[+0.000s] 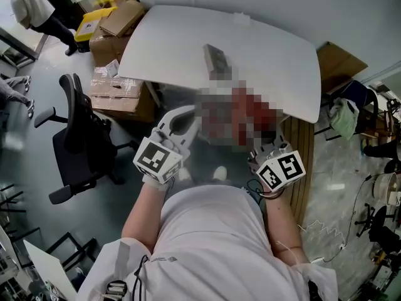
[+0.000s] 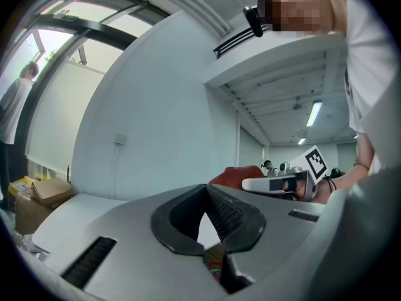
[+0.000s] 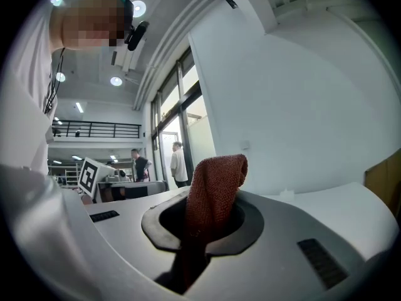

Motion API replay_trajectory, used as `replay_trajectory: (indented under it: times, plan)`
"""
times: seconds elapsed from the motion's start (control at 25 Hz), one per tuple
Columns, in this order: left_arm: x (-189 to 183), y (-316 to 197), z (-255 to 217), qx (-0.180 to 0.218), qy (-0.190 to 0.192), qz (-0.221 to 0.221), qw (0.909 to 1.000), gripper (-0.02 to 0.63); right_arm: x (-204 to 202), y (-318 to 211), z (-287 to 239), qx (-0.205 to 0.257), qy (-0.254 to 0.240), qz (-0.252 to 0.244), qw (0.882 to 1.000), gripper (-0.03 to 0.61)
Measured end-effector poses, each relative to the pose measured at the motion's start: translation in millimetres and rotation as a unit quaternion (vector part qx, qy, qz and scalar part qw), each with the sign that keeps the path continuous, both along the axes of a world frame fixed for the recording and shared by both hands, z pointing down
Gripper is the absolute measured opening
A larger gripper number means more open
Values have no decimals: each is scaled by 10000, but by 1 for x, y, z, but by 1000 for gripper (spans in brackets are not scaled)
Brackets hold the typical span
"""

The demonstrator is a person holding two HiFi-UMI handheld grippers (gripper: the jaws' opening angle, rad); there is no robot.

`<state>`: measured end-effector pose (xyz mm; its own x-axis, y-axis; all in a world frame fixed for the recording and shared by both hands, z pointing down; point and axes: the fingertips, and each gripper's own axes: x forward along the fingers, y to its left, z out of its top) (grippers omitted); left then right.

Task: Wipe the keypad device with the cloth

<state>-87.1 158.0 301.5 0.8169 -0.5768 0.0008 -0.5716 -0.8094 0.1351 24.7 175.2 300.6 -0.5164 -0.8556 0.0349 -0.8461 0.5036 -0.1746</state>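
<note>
The keypad device [image 1: 215,56], a small grey block, lies on the white table [image 1: 276,55], and a blurred patch covers its near end. My left gripper [image 1: 188,115] is held in the air short of the table's near edge. In its own view the left gripper [image 2: 205,193] has its jaws shut and holds nothing. My right gripper [image 3: 210,190] is shut on the red cloth [image 3: 216,187], which sticks up out of the jaws. In the head view only its marker cube [image 1: 282,169] shows clearly. The cloth [image 2: 241,175] also shows in the left gripper view.
A black office chair [image 1: 78,140] stands on the floor to the left. Cardboard boxes [image 1: 116,33] are stacked by the table's left end. Wooden slats [image 1: 302,162] and a cardboard sheet [image 1: 338,64] lie to the right. A person [image 1: 31,5] walks at the far left.
</note>
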Motion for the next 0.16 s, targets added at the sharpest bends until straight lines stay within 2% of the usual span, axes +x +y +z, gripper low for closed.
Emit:
replay_trajectory:
  times: [0.16]
  plan:
    - [13,7,-5,154,-137,174,9996,11,7,1,-5,55,-5,-22,10000,52]
